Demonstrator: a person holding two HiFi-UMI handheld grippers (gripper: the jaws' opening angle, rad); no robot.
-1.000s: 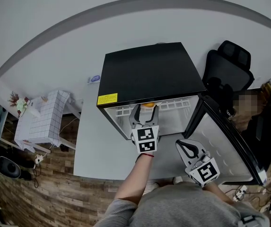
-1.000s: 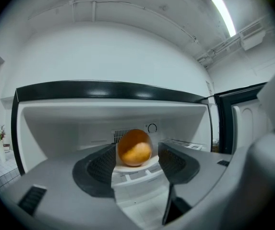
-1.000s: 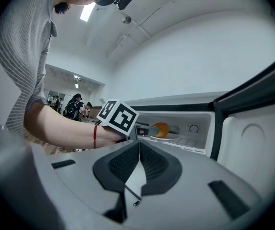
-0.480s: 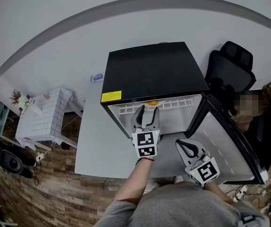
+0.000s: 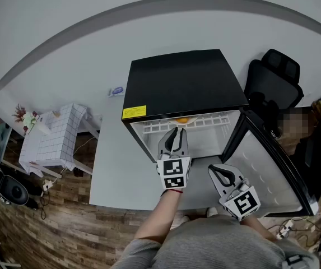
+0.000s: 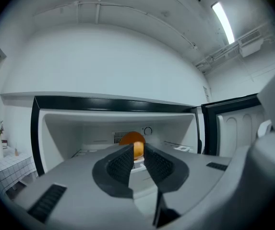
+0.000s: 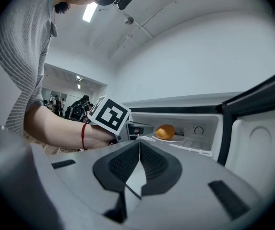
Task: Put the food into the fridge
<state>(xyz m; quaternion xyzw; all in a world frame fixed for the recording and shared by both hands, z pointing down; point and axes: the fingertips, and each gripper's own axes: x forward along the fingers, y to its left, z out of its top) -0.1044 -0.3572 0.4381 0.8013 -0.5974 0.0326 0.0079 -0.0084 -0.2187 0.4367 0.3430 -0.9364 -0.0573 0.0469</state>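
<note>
Placing looks done. The left gripper [image 6: 138, 151], jaws just narrowed to a slit from wide a second ago, holds nothing; the right gripper [image 7: 138, 143] is pressed together, empty. Just beyond the left fingertips the orange food [image 6: 130, 138] sits inside the fridge [image 6: 65, 128]. Next: withdraw, then swing the door [image 5: 264, 170] closed

Looks like an office or lab-type workroom to me, not anybody's home. Bare white walls, an exposed ceiling with thin conduit pipes [image 6: 127, 8] and a long fluorescent tube light [image 6: 222, 20]. A black mesh office chair [image 5: 272, 80] sits just beside a plain grey tabletop [image 5: 121, 167] carrying a compact black fridge [image 5: 182, 86]. The wood-plank floor [image 5: 65, 234] has a white power strip [image 5: 288, 226] and cables on it. Off to the side there's a small white grid-patterned table [image 5: 48, 144] with a little bunch of flowers [image 5: 21, 119]. A group of people [image 7: 82, 104] stands further back.
</note>
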